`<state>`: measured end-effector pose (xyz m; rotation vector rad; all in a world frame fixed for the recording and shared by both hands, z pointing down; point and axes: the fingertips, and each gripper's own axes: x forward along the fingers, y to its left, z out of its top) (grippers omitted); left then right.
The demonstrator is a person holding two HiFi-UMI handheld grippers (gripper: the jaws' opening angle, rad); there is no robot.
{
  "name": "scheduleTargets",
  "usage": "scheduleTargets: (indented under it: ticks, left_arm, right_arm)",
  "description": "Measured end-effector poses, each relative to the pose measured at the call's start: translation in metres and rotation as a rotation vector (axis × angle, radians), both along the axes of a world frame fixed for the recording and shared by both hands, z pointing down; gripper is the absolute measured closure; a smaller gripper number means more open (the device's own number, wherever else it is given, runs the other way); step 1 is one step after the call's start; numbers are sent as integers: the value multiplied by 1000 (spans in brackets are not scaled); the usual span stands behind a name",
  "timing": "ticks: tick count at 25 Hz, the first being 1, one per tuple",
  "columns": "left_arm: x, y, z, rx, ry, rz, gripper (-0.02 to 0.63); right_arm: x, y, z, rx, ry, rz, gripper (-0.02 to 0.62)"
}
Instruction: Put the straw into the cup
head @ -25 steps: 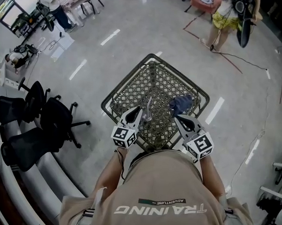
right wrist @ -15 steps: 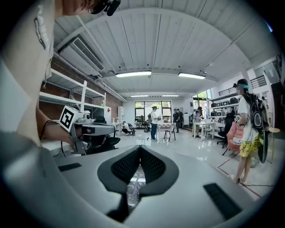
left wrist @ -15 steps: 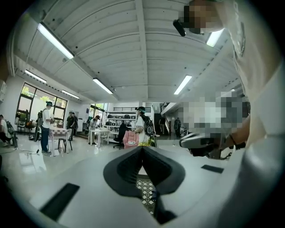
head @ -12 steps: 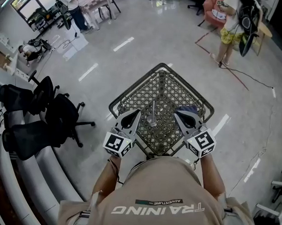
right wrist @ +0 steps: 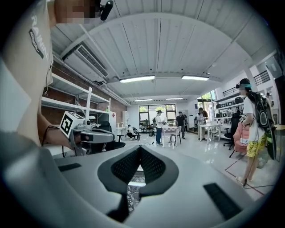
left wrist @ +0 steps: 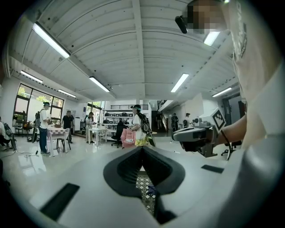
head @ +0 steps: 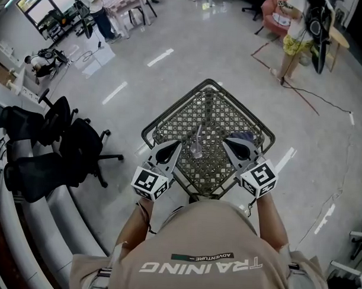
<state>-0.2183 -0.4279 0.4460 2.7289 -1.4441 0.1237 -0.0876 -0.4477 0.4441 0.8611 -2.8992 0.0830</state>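
Observation:
A clear cup stands on the metal lattice table, near its front middle. A pale straw rises out of the cup, leaning slightly away from me. My left gripper sits just left of the cup, apart from it, jaws shut and empty. My right gripper is to the cup's right, also shut and empty. Just behind it lies a dark blue object. In the left gripper view the left gripper shows closed tips over the lattice. The right gripper view shows the same for the right gripper.
Black office chairs stand on the floor to the table's left, with grey curved rails beyond them. A person in yellow stands far off at the upper right. Desks and other people are at the far upper left.
My left gripper has drawn back to the left, away from the straw and cup. The head camera has shifted, so the table sits a little higher in view. Both grippers stay shut.

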Motion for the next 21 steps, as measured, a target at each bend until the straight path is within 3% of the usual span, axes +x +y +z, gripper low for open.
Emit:
scheduleTargets:
  ticks: [21]
  left_arm:
    - [-10, 8, 9, -21, 24, 16, 591]
  right_arm:
    - [6, 22, 11, 2, 46, -4, 578]
